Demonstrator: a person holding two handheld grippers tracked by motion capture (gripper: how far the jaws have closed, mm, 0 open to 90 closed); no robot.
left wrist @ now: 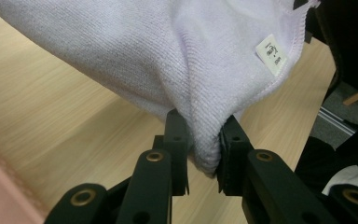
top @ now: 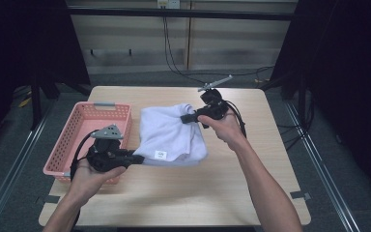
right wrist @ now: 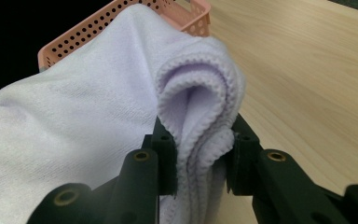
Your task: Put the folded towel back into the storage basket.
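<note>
Nearest the person, the left tongs point(top: 139, 159) sit just off the basket's point(top: 75, 126) near right corner, held level and aimed right, jaws closed on the towel's point(top: 169, 133) near left corner. In the left gripper view that corner point(left wrist: 205, 149) is bunched between the two pads and pressed from both sides, the rest of the cloth spreading up and away above the worktop point(left wrist: 65, 126). A white label point(top: 160, 154) shows on the towel's near edge, just right of the left tongs; in the left gripper view the same label point(left wrist: 271, 53) lies beside the stitched hem. The towel itself is pale lilac, folded over, and sits right of the basket, touching or nearly touching its right wall; whether it rests on the worktop point(top: 198, 193) or hangs slightly clear I cannot tell. Its long axis runs from the near left grip to the far right grip, slanting away from the basket, with the far end pointing toward the worktop's far right. Farther off, the right tongs point(top: 186, 118) aim left, back toward the basket, and are shut on the far right corner. The right gripper view shows several folded layers of hem point(right wrist: 200, 126) pinched between its pads, with the pink basket point(right wrist: 121, 18) beyond the cloth.
</note>
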